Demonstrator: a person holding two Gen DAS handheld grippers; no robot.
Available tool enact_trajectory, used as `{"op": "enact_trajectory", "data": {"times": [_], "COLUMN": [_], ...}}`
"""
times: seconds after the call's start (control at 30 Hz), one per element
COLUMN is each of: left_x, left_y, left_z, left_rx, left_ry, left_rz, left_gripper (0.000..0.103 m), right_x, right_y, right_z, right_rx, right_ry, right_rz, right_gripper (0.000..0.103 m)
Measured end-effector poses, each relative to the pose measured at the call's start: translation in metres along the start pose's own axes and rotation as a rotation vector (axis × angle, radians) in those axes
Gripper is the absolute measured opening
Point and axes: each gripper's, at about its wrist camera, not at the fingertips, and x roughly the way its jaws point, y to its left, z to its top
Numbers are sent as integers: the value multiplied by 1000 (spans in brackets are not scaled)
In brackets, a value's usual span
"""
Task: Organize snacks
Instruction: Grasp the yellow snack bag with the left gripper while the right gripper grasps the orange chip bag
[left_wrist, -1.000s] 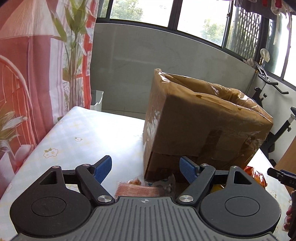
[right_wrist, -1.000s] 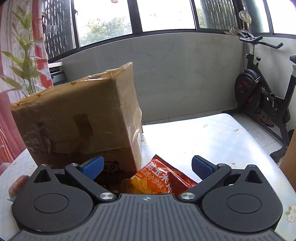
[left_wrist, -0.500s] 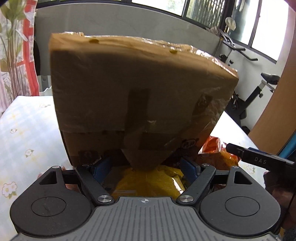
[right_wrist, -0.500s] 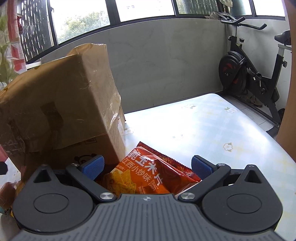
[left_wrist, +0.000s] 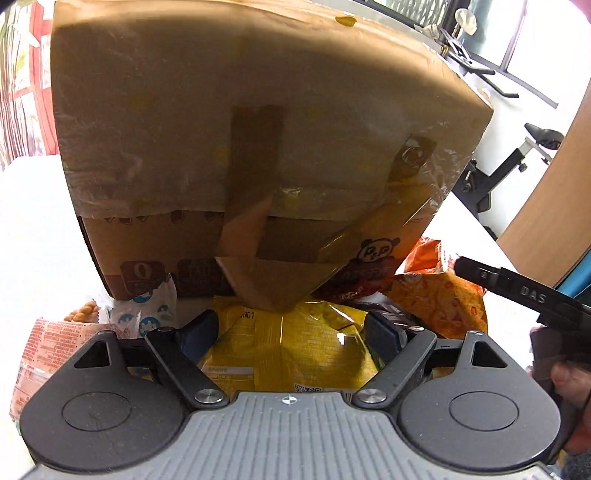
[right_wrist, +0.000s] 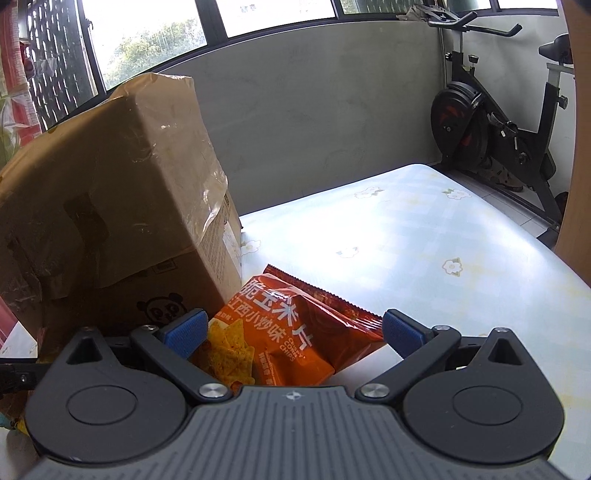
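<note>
Left gripper (left_wrist: 288, 328): jaws opening, wide, set either side of the yellow snack bag (left_wrist: 291, 350); pads not pressing it, nothing held.

Right gripper (right_wrist: 291, 330): jaws spread wide astride the orange corn chip bag (right_wrist: 291, 332); left pad close to or brushing the bag's edge, right pad just clear; no grip visible.

Just beyond both claws: taped cardboard box (left_wrist: 258, 129), tilted, lower edge over the yellow bag, panda print near the bottom corner. Same box at left in the right wrist view, touching the orange bag's corner.

Left of the yellow bag: white-and-blue wrapped sweet (left_wrist: 147, 314), pink-orange printed packet (left_wrist: 48, 354), small twisted golden snack (left_wrist: 81, 312), all loose on the floral tablecloth (right_wrist: 424, 240).

Right of the yellow bag: dark red packet (left_wrist: 354, 288) against the box, orange bag behind the right tool's finger.

Further out: exercise bike (right_wrist: 491, 122), window, red curtain.

Progress, judged: early. All visible snacks still loose in front of the box; none seen sorted or stowed. Remaining: close on a bag, lift, place; box interior hidden.
</note>
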Motion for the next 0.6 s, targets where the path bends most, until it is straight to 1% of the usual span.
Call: {"op": "enact_trajectory", "data": {"times": [0.17,0.23,0.3,0.47,0.6], "left_x": [4,3,1,5,9], "left_y": [-9,-11,-12,-14,-15], "left_z": [0,-1,-2,-5,-8], "left_rx": [30,42,54,59,67], "left_ry": [9,10,9,13,36], "left_rz": [35,37,40,45,45], "left_gripper": [89,90,90,92,93], "right_x": [14,23,33,27,16], "right_y": [13,22,29,27,24], "right_z": [8,9,5,-5,-13], "right_rx": [3,-49,-116,-136,-190], "right_ry": [25,42,85,84,78], "right_rz": [-5,-43,-93,-69,-19], "right_gripper": [103,103,103,100,92]}}
